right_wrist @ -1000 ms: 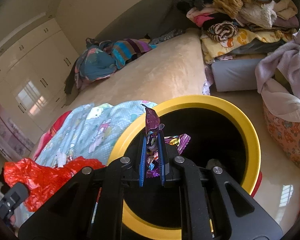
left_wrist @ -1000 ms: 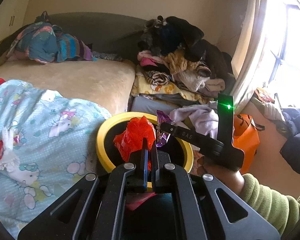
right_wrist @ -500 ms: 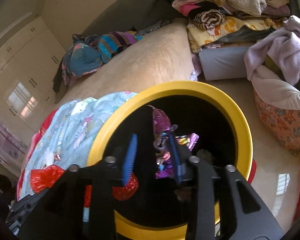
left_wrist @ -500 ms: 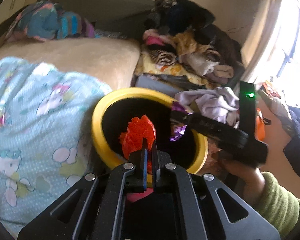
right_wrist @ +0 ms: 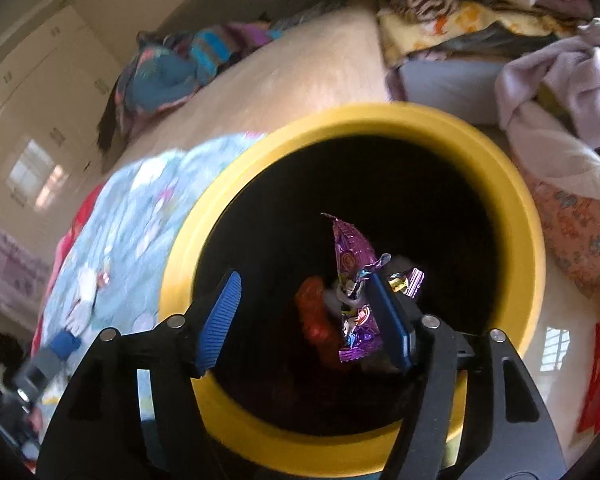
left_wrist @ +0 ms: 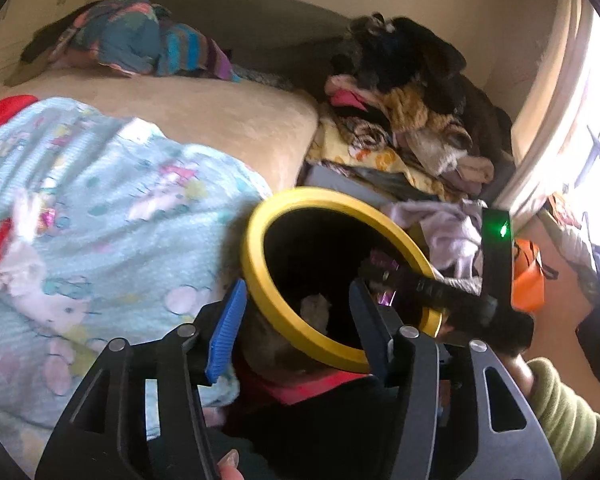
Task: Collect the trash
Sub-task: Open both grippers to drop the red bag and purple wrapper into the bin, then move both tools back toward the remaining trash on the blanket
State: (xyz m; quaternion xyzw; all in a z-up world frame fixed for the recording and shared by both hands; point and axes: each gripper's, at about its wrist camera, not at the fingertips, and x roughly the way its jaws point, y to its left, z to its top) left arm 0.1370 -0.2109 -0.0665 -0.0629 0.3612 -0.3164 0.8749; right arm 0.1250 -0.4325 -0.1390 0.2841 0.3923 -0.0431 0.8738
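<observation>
A yellow-rimmed black trash bin point(left_wrist: 260, 280) stands beside the bed. My left gripper point(left_wrist: 296, 320) is open and empty at the bin's near rim. My right gripper point(right_wrist: 304, 320) is open over the bin's mouth point(right_wrist: 532, 240). A purple foil wrapper point(right_wrist: 354, 280) hangs against its right finger pad point(right_wrist: 388, 320). The red plastic bag point(right_wrist: 316, 320) lies inside the bin below it. In the left wrist view the right gripper point(left_wrist: 420, 292) reaches over the bin with the purple wrapper point(left_wrist: 384, 264) at its tip.
A blue cartoon blanket point(left_wrist: 100, 208) covers the bed to the left, with small bits of litter point(left_wrist: 4, 236) on it. A pile of clothes point(left_wrist: 412, 120) rises behind the bin. A lilac cloth in a basket point(right_wrist: 560, 92) stands at the right. An orange bag point(left_wrist: 528, 280) sits by the window.
Both grippers have opened. The red bag has dropped from my left gripper into the bin. The purple wrapper is loose against the right finger.
</observation>
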